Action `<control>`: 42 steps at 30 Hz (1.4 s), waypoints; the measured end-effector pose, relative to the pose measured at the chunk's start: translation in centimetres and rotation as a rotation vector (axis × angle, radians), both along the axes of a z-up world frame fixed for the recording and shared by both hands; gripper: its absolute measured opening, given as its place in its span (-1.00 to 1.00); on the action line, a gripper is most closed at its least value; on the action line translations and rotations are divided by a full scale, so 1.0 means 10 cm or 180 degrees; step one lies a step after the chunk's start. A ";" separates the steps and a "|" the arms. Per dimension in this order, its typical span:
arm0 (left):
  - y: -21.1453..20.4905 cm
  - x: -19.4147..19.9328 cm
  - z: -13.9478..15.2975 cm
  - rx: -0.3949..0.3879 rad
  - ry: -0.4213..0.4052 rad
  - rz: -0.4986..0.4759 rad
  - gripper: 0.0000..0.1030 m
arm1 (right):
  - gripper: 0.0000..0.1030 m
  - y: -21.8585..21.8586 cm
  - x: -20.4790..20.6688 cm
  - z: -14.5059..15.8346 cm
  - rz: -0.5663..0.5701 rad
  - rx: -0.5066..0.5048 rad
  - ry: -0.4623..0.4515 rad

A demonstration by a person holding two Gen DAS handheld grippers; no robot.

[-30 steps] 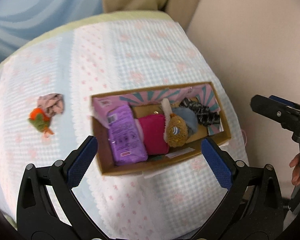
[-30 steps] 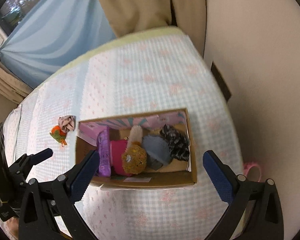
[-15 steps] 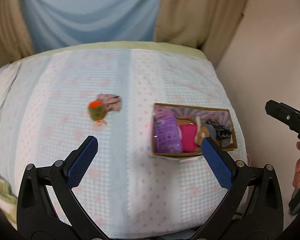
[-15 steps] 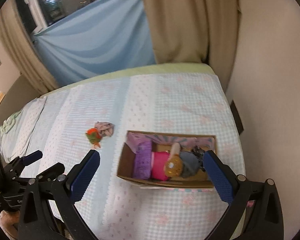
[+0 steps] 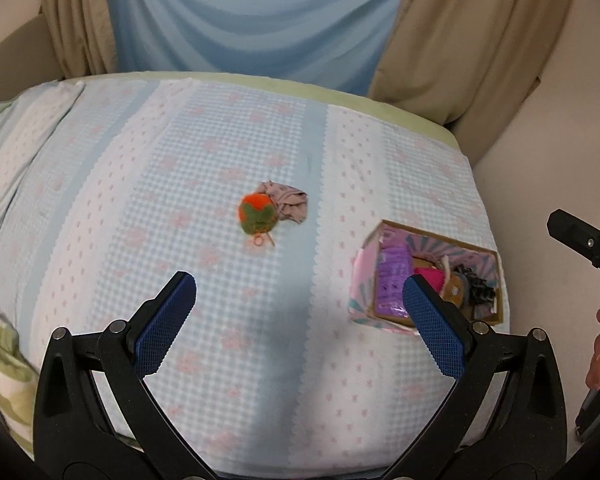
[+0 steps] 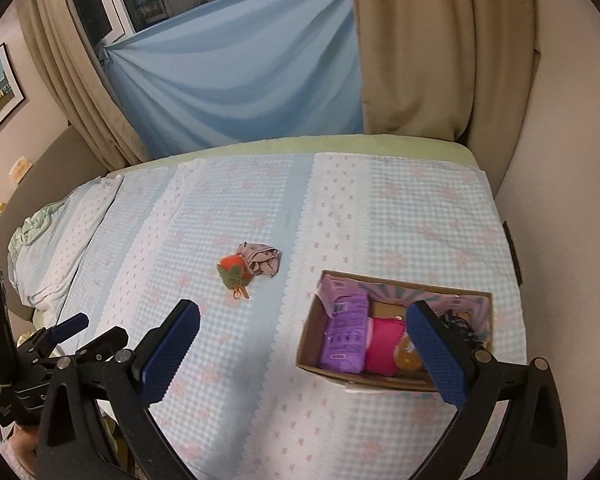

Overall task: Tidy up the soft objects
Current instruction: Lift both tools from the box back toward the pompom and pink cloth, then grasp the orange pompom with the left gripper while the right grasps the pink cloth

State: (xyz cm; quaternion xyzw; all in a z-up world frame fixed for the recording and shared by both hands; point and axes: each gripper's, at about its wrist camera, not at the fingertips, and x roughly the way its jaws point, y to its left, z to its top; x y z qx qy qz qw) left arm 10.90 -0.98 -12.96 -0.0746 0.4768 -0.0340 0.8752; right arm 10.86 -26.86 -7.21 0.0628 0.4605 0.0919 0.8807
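The checked bedspread (image 6: 228, 364) lies broad and mostly bare, running to the wall on the right. The cardboard box (image 6: 312, 332) sits near that edge, its contents partly hidden behind a blue pad. Both the left gripper (image 5: 300, 316) and right gripper (image 6: 306, 350) are spread wide and empty, while the orange-green plush (image 5: 257, 213) touches the crumpled pink cloth (image 5: 290, 205) mid-bed.

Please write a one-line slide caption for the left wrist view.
Open left gripper above the bed, facing an orange-green plush beside a crumpled cloth; cardboard box at right.
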 end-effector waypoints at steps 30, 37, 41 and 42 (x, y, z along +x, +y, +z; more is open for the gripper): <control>0.57 2.22 -2.23 -0.0349 0.0521 -0.0411 0.94 | 0.99 1.27 2.42 -2.12 0.0015 0.0396 0.1168; 0.63 2.41 -2.81 -0.0443 0.0692 -0.0354 0.84 | 0.99 1.42 2.71 -2.84 0.0037 0.0464 0.1451; 0.66 2.49 -2.98 -0.0507 0.0690 -0.0341 0.84 | 0.99 1.49 2.82 -3.15 0.0089 0.0485 0.1566; 0.65 2.51 -3.02 -0.0515 0.0699 -0.0358 0.83 | 0.99 1.51 2.85 -3.22 0.0110 0.0503 0.1597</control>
